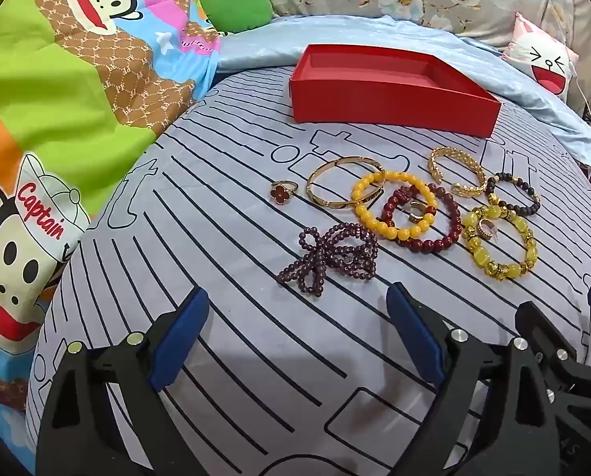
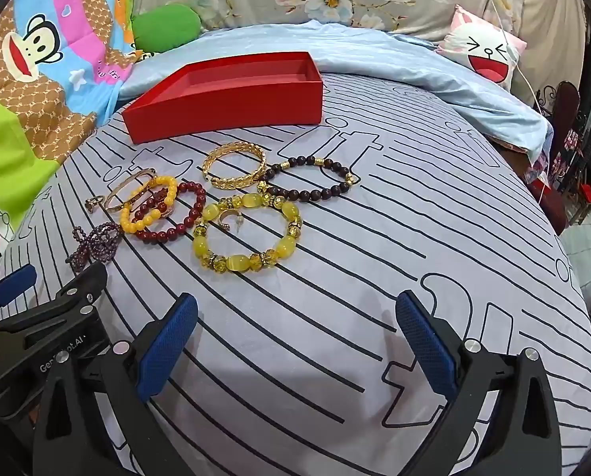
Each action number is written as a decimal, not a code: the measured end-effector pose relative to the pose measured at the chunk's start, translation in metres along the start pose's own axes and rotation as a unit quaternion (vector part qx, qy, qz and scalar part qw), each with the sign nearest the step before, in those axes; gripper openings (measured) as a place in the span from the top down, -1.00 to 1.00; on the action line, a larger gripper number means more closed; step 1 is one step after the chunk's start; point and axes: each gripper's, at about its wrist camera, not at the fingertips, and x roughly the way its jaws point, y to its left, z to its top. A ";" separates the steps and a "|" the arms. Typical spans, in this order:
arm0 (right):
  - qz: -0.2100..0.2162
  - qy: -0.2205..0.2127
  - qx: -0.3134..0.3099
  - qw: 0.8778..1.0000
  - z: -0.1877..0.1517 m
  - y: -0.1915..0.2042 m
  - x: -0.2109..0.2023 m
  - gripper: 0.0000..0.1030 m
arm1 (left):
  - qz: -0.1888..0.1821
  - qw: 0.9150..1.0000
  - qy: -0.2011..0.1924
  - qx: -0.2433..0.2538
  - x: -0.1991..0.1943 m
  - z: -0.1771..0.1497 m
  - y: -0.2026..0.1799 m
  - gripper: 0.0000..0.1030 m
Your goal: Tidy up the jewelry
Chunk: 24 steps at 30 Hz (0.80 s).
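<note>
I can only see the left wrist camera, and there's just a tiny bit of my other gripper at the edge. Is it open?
Observer: Yes. The right wrist view shows the right gripper with its jaws wide apart and nothing between them.
Operator: What's in front of it?
Observer: The yellow beaded bracelet lies straight ahead of it on the striped sheet.
Operator: What's the little gold thing inside that bracelet? It looks like a ring to me.
Observer: From this side it is a gold crescent earring, with a thin post sticking out.
</note>
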 end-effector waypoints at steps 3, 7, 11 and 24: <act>0.003 -0.003 0.002 1.000 0.000 0.000 0.000 -0.88 | -0.002 1.000 -0.001 -0.001 0.000 0.000 0.000 -0.67; 0.001 -0.004 0.002 1.000 0.000 0.000 -0.001 -0.88 | 0.000 1.000 -0.001 0.000 0.000 0.000 0.000 -0.67; 0.002 -0.004 0.002 1.000 0.000 -0.001 -0.001 -0.88 | -0.001 1.000 0.000 0.000 0.000 0.000 0.000 -0.67; 0.003 -0.006 0.002 1.000 0.001 -0.002 -0.004 -0.88 | -0.003 1.000 -0.001 -0.003 0.002 -0.001 0.001 -0.67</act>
